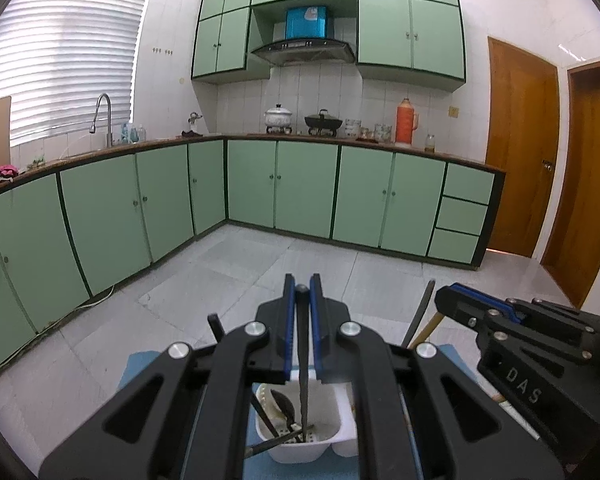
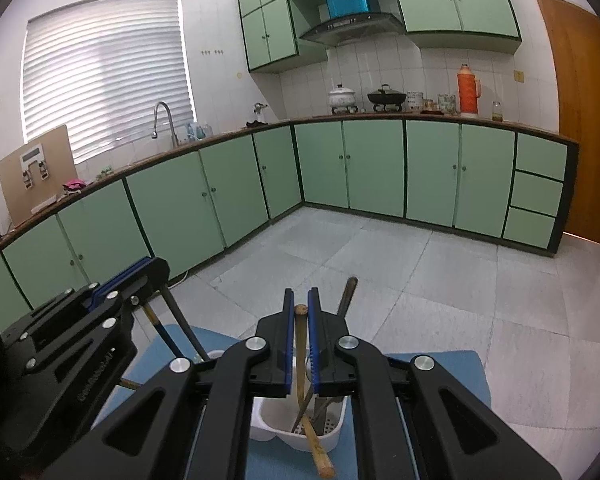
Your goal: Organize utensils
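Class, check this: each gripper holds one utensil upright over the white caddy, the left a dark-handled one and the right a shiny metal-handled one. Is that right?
Not quite. The right gripper holds a wooden-handled utensil, not a metal-handled one, as the right wrist view shows. The rest stands: the left gripper holds a dark-handled utensil, and both stand roughly upright over the white caddy.

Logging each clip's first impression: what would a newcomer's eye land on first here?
Both tongs, close to the lens: the left tongs clamp a dark utensil handle, the right tongs a wooden stick. Each utensil runs down into the white caddy on a blue mat. Behind, mint-green cabinets line the kitchen, with an orange thermos on the counter.
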Available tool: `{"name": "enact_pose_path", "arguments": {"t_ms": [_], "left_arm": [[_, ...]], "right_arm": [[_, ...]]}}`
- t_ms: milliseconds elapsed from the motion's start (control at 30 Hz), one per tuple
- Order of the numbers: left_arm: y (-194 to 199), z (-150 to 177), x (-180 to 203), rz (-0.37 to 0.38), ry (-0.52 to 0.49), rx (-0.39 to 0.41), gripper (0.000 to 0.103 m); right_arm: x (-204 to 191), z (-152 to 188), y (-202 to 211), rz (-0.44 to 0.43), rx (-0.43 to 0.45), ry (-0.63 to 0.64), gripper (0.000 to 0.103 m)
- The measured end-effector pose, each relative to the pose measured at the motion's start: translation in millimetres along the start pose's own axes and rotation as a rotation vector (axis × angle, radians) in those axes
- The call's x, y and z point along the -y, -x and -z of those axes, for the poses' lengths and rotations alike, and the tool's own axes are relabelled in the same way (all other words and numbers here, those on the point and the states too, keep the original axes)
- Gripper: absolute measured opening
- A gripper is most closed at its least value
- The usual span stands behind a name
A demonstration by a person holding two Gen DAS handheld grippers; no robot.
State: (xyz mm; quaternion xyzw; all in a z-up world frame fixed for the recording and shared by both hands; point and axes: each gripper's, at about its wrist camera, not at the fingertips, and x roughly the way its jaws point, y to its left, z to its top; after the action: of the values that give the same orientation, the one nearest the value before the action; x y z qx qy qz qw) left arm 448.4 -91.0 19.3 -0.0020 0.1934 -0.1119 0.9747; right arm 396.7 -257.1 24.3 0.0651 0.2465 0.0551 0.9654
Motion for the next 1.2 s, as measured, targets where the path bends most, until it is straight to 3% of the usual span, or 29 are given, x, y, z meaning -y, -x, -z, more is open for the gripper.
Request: {"name": "enact_pose_path", "arguments": {"t_ms": [333,467,533,600,700,800,933,1033,1200], "left_arm": [[-6,11,-10,-0.005,0.007,-0.033,0.007],[-1,6,-14,-0.007,0.023,-0.024,0.010],[2,4,-15,-0.002,0.033,-0.014,0.023],[8,0,-17,-0.002,0.039,0.004,0.029],[19,-4,-21,-0.010,0.045,0.038,0.049],[32,-7,-26,-0.018,0.058,0.068,0.057],[55,-6,-33,-0.037,0.070,0.106,0.077],[75,0,-35,-0.060,0.064,0.137,0.087],[105,18,-35,-0.076,0.039,0.139,0.093]], "right_arm": [[8,4,-1,0.013,-0.020,-0.013,0.007],[9,3,2,0.018,-0.013,-0.015,0.021],[13,3,6,0.009,-0.005,-0.033,0.023],[17,3,11,0.004,0.008,-0.051,0.031],[25,2,22,0.009,0.033,-0.067,0.041],[32,2,34,0.014,0.056,-0.080,0.050],[42,7,54,0.029,0.084,-0.093,0.060],[48,16,70,0.036,0.094,-0.104,0.065],[47,39,96,0.042,0.102,-0.111,0.083]]}}
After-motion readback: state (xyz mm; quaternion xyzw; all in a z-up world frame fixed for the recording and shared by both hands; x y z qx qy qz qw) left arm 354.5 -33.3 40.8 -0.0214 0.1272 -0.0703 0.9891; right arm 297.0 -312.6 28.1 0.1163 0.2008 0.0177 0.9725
